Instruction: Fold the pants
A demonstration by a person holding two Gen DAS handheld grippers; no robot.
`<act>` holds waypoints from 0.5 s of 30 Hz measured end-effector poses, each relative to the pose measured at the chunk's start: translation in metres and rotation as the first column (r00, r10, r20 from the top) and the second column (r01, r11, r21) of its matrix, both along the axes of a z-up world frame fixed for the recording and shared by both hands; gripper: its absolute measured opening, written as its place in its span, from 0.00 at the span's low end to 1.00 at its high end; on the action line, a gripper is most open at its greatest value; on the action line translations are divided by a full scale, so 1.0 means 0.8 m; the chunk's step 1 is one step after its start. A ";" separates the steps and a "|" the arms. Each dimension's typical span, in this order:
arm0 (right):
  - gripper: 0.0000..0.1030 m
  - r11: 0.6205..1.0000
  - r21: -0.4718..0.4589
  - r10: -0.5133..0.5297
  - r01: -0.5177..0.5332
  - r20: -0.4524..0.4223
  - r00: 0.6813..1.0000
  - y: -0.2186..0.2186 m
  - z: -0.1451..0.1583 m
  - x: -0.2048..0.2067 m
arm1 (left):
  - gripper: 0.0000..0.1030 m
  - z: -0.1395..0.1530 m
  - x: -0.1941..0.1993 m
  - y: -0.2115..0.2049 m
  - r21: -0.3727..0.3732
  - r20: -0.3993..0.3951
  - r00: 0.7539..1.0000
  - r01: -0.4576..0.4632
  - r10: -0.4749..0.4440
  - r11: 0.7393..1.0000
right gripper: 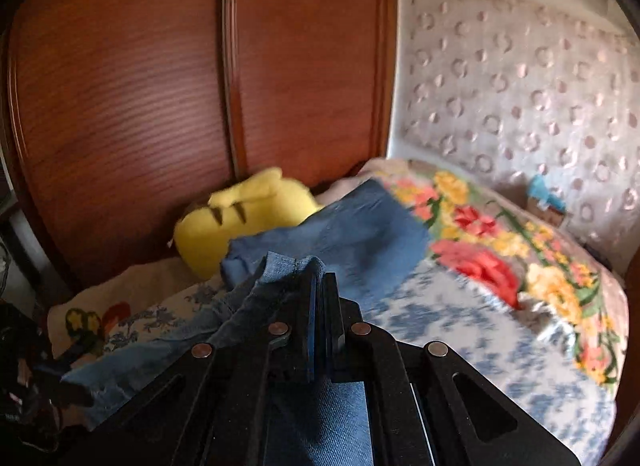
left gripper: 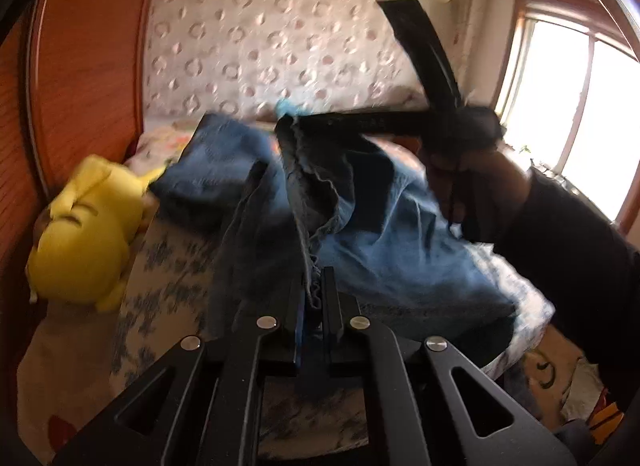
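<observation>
1. The left gripper (left gripper: 316,286) has its jaws nearly together, pinching a bunched, seamed edge of the pants (left gripper: 372,234); the denim rises from the jaws and spreads away over the bed (left gripper: 168,266).
2. The right gripper (right gripper: 320,286) has its jaws pressed together on another fold of the pants (right gripper: 360,234); cloth drapes off the left side of the jaws and also shows below the linkage.
3. In the left wrist view the right gripper (left gripper: 286,119) appears from outside, held by a hand (left gripper: 472,185) in a dark sleeve (left gripper: 568,234). Its tip grips a frayed hem lifted above the rest of the denim.
4. The pants are blue denim, partly raised between the two grippers, with the far part lying rumpled on the bed.
5. The bed carries a blue-and-white flowered sheet under the pants and a brighter blanket (right gripper: 500,250) with red and yellow flowers to the right.
6. A yellow plush (right gripper: 240,217) lies at the head of the bed against a reddish wooden headboard (right gripper: 160,85), just beside the far end of the pants.
7. A patterned pale wall (right gripper: 520,77) runs along the far side of the bed; a small blue thing (right gripper: 544,189) sits at its foot, too blurred to identify.
8. A bright window (left gripper: 580,105) shows at the right of the left wrist view.
</observation>
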State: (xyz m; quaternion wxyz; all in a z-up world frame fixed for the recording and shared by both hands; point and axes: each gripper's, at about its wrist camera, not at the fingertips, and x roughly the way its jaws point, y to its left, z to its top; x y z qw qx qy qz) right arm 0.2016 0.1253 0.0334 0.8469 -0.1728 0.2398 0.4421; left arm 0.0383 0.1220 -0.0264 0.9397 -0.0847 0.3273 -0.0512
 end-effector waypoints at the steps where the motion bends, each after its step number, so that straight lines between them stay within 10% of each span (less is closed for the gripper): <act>1: 0.10 1.000 -0.026 -0.010 0.010 -0.014 1.000 0.006 -0.006 0.003 | 0.07 -0.010 0.003 0.002 0.003 -0.023 1.000 -0.009 0.009 1.000; 6: 0.36 0.997 -0.024 -0.074 0.073 -0.030 0.997 -0.029 -0.001 0.006 | 0.21 -0.031 0.009 0.004 0.017 -0.069 0.997 -0.022 0.023 1.000; 15: 0.41 0.970 -0.008 -0.242 0.242 -0.016 0.970 -0.172 0.026 -0.076 | 0.35 -0.002 0.021 -0.006 0.076 0.047 0.999 0.002 -0.006 0.997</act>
